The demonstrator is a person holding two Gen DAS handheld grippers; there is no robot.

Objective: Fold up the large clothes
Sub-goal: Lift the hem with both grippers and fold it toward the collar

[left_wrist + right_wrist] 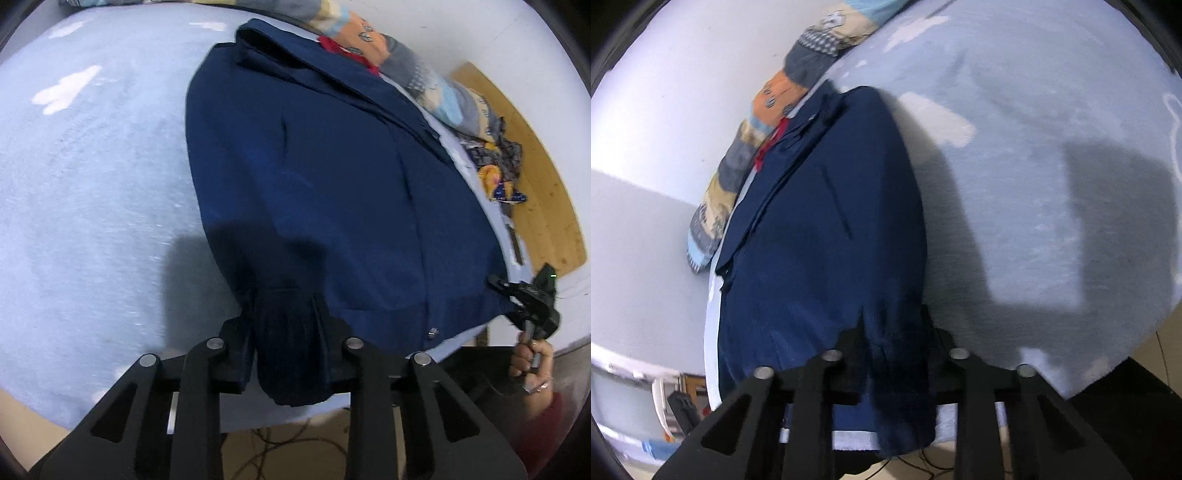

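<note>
1. Left claw [286,354] grips your navy jacket's [332,177] hem corner; right claw [897,369] clamps the other.
2. Jacket lies on the bed [92,184], long axis running straight away from you, collar farthest.

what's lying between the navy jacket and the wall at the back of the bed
A patchwork quilt in orange, grey and light blue is bunched along the wall, with a red cloth poking out at the navy jacket collar. The right wrist view shows it best.
</note>
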